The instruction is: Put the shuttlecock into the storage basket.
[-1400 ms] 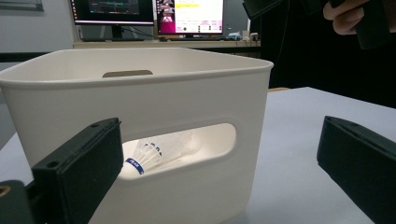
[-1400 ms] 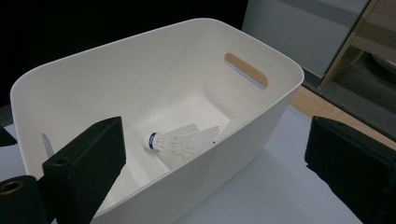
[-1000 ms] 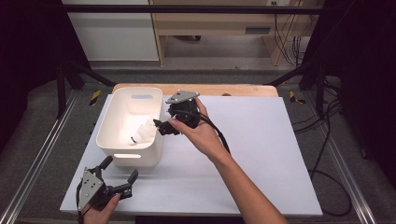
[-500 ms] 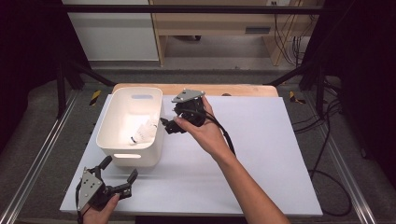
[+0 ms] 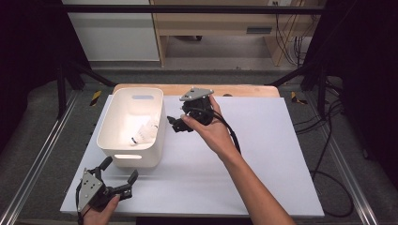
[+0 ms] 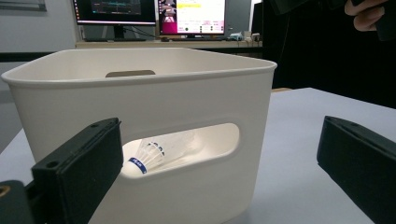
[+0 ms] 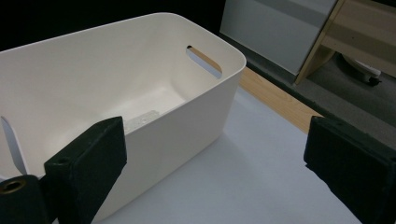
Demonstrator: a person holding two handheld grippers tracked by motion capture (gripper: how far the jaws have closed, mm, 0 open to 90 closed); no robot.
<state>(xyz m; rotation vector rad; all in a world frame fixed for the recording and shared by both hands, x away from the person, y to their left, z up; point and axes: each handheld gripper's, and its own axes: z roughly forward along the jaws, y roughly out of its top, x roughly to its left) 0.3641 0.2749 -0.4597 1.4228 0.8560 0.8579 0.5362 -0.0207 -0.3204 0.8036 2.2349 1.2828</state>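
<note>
A white plastic bin (image 5: 123, 140) stands on the left half of the white table top (image 5: 267, 154). Inside it lies a white shuttlecock (image 5: 144, 134) with a blue band; in the left gripper view this shuttlecock (image 6: 152, 156) shows through the handle slot of the bin (image 6: 140, 88). My right gripper (image 5: 174, 123) hovers just right of the bin's right wall, open, nothing between its jaws. In its own view the right gripper (image 7: 215, 158) looks over the bin (image 7: 154, 107). My left gripper (image 5: 119, 171) rests open at the front left, facing the bin; its own view confirms the left gripper (image 6: 219, 154) holds nothing.
A wooden strip (image 5: 244, 90) runs along the table's back edge. Metal rails (image 5: 42, 154) flank both sides, with cables (image 5: 328, 154) on the floor at right. The right half of the table top lies bare.
My right gripper has drawn back to the right, from over the bin's right wall to just beside it. The left gripper has stayed put.
</note>
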